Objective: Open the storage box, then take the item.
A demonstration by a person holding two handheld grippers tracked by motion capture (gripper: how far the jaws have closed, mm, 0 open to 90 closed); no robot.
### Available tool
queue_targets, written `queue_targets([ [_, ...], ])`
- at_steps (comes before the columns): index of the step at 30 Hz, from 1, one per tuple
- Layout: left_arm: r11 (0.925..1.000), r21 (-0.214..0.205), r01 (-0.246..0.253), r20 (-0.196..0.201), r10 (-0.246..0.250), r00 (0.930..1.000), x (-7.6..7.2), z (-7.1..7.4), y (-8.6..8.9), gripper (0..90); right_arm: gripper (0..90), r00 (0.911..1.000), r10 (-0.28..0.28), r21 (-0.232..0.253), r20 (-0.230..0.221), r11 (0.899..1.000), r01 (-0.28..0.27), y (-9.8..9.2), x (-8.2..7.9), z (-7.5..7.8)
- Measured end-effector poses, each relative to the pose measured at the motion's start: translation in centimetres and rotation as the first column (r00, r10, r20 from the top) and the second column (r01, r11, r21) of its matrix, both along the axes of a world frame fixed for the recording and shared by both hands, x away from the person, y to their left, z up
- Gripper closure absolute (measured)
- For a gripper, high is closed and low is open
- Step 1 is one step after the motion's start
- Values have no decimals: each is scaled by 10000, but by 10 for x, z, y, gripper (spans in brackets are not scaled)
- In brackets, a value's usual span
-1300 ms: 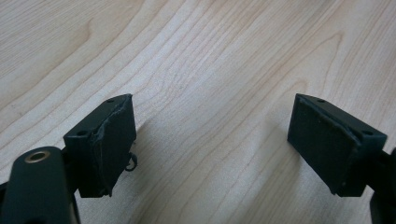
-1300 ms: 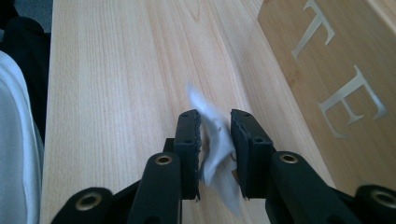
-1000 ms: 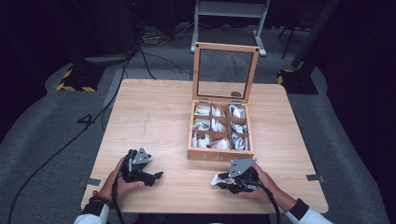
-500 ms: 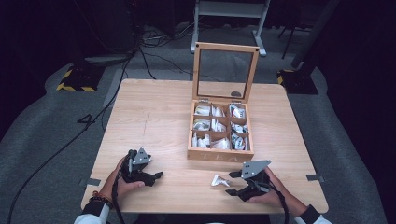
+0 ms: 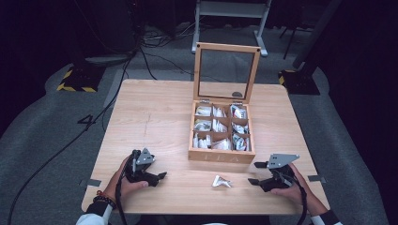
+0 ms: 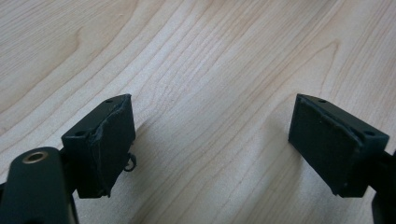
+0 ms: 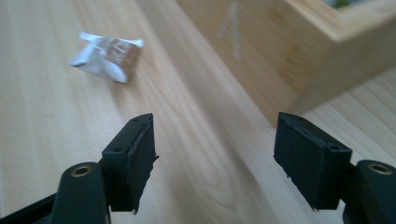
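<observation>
Ahead of my right jaws and off to their right stands the wooden tea box (image 5: 221, 155), its glass-paned lid (image 5: 227, 71) propped upright at the far side; its small square compartments hold white and silvery sachets, standing packed on edge. The box is pale, smooth wood with straight walls, and faint letters are cut into the front face nearest me. The one loose sachet (image 5: 221, 181) lies flat on the desk (image 5: 159, 117) beyond my right gripper (image 5: 256, 173), off to the left of its jaws and clear of them; it is a crumpled, shiny foil-like packet with a white fold, near the box front but apart from it. My right jaws have just been opening and now stand released, with nothing between the black, rough-faced pads (image 7: 140, 154). My left gripper (image 5: 162, 176) rests low over bare desk, its jaws parted and grasping nothing; between them I see light wood grain in long curved lines. Nothing lies between my right jaws and the sachet. Black cables trail on the grey floor (image 5: 42, 140) past the desk.
</observation>
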State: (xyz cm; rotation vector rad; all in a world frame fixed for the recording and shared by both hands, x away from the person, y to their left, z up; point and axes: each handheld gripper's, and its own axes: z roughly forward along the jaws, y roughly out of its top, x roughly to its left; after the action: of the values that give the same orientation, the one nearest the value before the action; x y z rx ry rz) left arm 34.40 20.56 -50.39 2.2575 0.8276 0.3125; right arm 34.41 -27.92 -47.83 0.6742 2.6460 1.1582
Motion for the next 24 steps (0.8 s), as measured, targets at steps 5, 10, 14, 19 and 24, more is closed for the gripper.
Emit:
queue_targets([
  [5,9999,2,129,-3,-129,9999,2,0,0,148,308,9988,-485,-219,-55,9986,483,-13,12,-8],
  [10,9999,77,109,-31,-108,9999,2,1,0,148,332,9948,-972,-468,294,9940,985,-20,19,-8],
  [14,9996,241,-141,-294,148,9995,10,4,1,164,338,9855,-1654,-237,376,9858,1663,-29,29,-7],
  [19,9998,75,-159,-481,162,9987,25,9,1,167,338,9685,-2438,110,500,9698,2435,-37,43,1],
  [24,9992,-210,-336,-432,327,9985,47,21,-1,184,346,9522,-3009,421,527,9534,2989,-45,64,14],
])
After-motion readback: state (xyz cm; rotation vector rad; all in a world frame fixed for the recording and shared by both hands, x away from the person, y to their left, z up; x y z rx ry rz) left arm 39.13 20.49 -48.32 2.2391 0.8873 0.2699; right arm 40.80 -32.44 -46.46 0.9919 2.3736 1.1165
